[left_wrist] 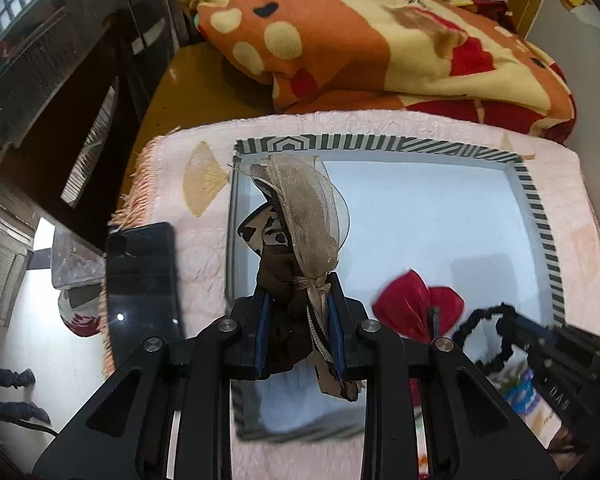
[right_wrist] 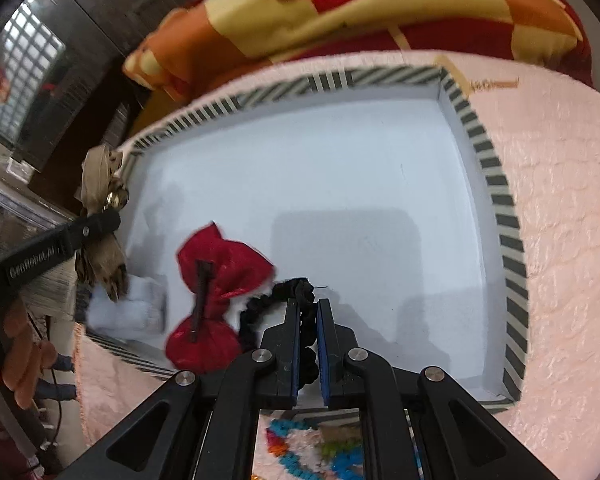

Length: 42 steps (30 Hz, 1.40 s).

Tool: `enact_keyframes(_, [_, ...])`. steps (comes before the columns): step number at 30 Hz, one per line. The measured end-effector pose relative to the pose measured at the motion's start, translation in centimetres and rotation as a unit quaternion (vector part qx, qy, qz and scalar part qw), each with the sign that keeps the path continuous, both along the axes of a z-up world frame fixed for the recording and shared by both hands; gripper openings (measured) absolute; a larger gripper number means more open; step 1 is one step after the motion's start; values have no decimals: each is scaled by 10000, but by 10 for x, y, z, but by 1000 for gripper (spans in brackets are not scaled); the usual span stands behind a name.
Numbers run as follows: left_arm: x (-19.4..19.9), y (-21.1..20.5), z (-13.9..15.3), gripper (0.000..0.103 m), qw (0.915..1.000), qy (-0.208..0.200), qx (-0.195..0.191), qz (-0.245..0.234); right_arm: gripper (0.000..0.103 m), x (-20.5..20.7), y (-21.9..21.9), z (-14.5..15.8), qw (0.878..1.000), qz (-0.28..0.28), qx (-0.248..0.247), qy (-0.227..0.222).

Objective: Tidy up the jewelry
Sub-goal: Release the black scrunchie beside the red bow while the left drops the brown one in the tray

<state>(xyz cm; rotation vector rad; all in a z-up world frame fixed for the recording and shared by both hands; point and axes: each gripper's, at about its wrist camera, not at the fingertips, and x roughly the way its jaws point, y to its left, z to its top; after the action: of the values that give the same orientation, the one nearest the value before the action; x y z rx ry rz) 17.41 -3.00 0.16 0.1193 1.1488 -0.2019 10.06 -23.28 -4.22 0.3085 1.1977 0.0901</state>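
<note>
left gripper (left_wrist: pixel 298 300) pinches a leopard-and-organza bow (left_wrist: pixel 300 216); right gripper (right_wrist: pixel 309 320) clamps a black scrunchie (right_wrist: pixel 276 300) by the red bow (right_wrist: pixel 214 300) at seven o'clock in the striped box (right_wrist: pixel 496 184); releasing could snag it.

The near edge of the striped box (left_wrist: pixel 380 142) is hidden behind the left gripper (left_wrist: pixel 298 304) and blurred. Inside the box, the red bow (right_wrist: pixel 220 304) is smeared by motion, and the black scrunchie (right_wrist: pixel 284 300) beside it passes out of sight between the right gripper's (right_wrist: pixel 308 312) fingers. The pale thing in the box's near left corner is too blurred to tell.
</note>
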Motion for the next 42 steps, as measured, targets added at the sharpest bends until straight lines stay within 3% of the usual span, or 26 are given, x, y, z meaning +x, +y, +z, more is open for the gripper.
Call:
enact_keyframes(6, [20,-10,-27,25,9995,317,44,-2,9,3,9,-2,9996,180,-192,70])
enact_keyframes(9, [26,-12,-35,28,9992,398,43,40,25,0,9,6,9994,171,-282,-43])
enact_keyframes(10, [27,-11,-38,29,9991,405,41,89,37,0,7,8,9995,143,-267,-77])
enact_keyframes(11, [27,-10,-39,30,9990,422,27,108,39,-1,5,11,9996,91,-251,-127])
enact_keyframes(16, [26,-6,-37,43,9990,402,-67,165,39,-4,1,17,9996,-88,-120,-240])
enact_keyframes(18, [21,-5,-32,55,9994,308,-105,151,40,-5,0,21,9994,-152,-78,-294])
enact_keyframes(19, [18,-4,-28,56,9994,260,-147,154,40,-8,-1,24,9992,-178,-80,-338])
enact_keyframes(30, [-28,-3,18,58,9995,-220,-172,150,43,-33,10,47,9976,-185,-120,-661])
enact_keyframes(37, [-67,-2,22,58,9993,-321,-128,160,53,-58,13,52,9966,-193,-224,-768])
enact_keyframes(42, [-98,-1,23,58,9990,-363,-140,227,53,-84,15,57,9958,-110,-295,-856])
